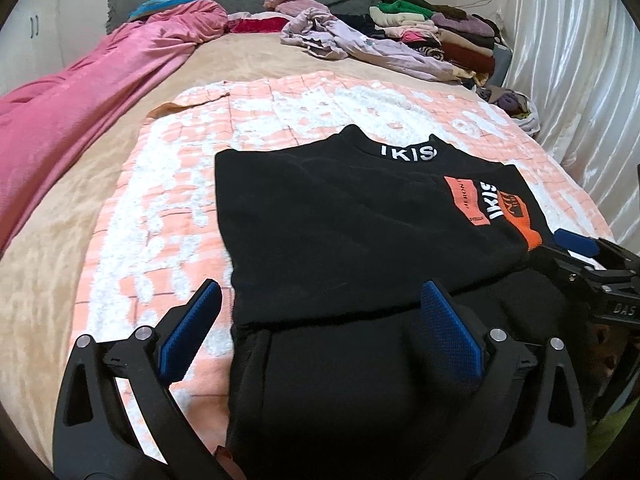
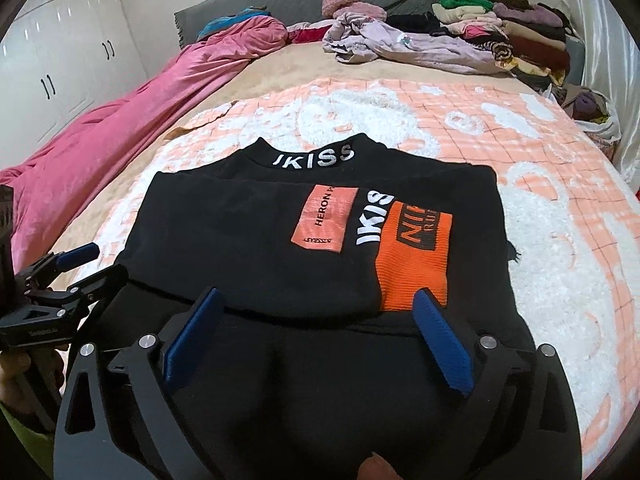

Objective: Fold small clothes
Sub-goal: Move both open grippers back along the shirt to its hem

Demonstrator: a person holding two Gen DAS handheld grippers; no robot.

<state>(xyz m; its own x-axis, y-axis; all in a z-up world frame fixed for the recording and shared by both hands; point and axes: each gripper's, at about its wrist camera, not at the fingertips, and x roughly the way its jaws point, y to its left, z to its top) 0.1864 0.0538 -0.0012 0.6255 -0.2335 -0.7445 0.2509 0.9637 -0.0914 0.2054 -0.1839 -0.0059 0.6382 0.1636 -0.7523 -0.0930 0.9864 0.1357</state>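
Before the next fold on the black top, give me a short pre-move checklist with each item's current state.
1. Left tool open, nothing gripped: ok.
2. Right tool open, nothing gripped: ok.
3. Black top lying flat on the orange blanket: ok.
4. Bottom part already folded up over the top: ok.
5. Sleeves tucked in, none sticking out: cannot tell.
6. Lilac clothes well clear of the top: ok.

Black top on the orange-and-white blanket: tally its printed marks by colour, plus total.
On the black top:
White wordmarks: 2, collar and chest
Orange patches: 2, pale label and ribbed block
Total: 4
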